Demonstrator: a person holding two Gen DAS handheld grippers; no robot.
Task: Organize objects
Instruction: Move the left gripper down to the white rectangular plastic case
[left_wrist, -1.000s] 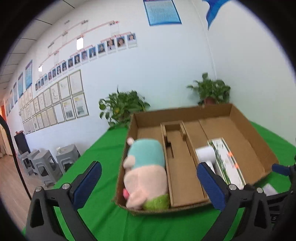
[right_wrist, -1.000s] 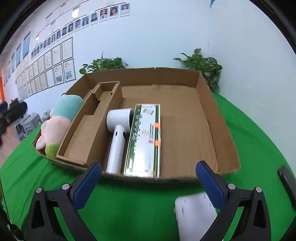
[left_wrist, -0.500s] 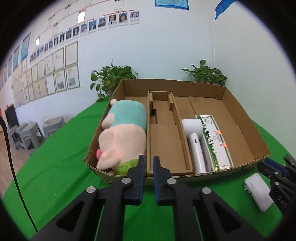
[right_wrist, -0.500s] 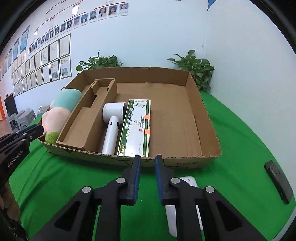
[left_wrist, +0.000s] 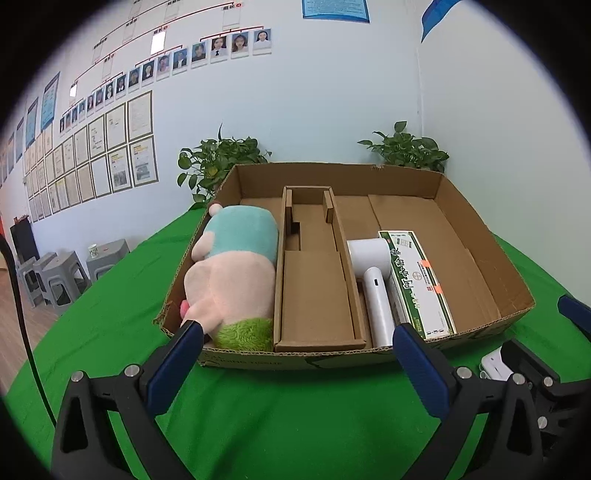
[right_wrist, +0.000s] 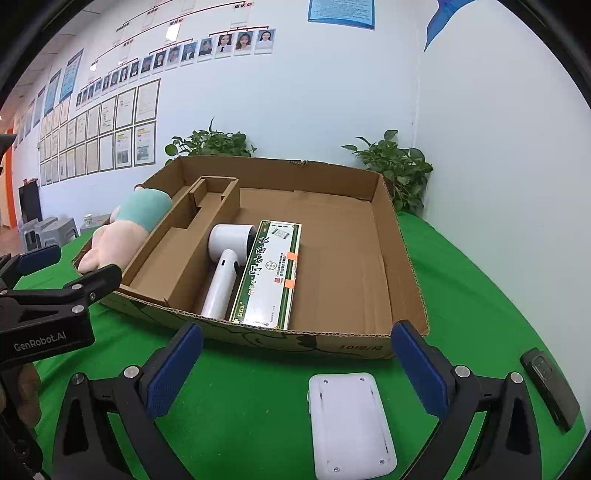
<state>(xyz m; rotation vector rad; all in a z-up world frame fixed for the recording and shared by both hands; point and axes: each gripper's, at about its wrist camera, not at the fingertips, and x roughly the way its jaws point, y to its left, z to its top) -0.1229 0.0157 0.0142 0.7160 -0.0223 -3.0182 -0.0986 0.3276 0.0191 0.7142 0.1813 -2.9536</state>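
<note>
A shallow cardboard box lies on the green table. In it are a plush toy, a cardboard insert, a white hair dryer and a green-and-white carton. My left gripper is open and empty in front of the box's near wall. My right gripper is open and empty above a white flat device on the cloth; that device also shows in the left wrist view.
A black remote-like object lies on the cloth at the right. Two potted plants stand behind the box against the wall. Grey stools stand on the floor to the left.
Both grippers were open a second ago, shut half a second ago, and are open again now. The left view has drawn closer to the box.
</note>
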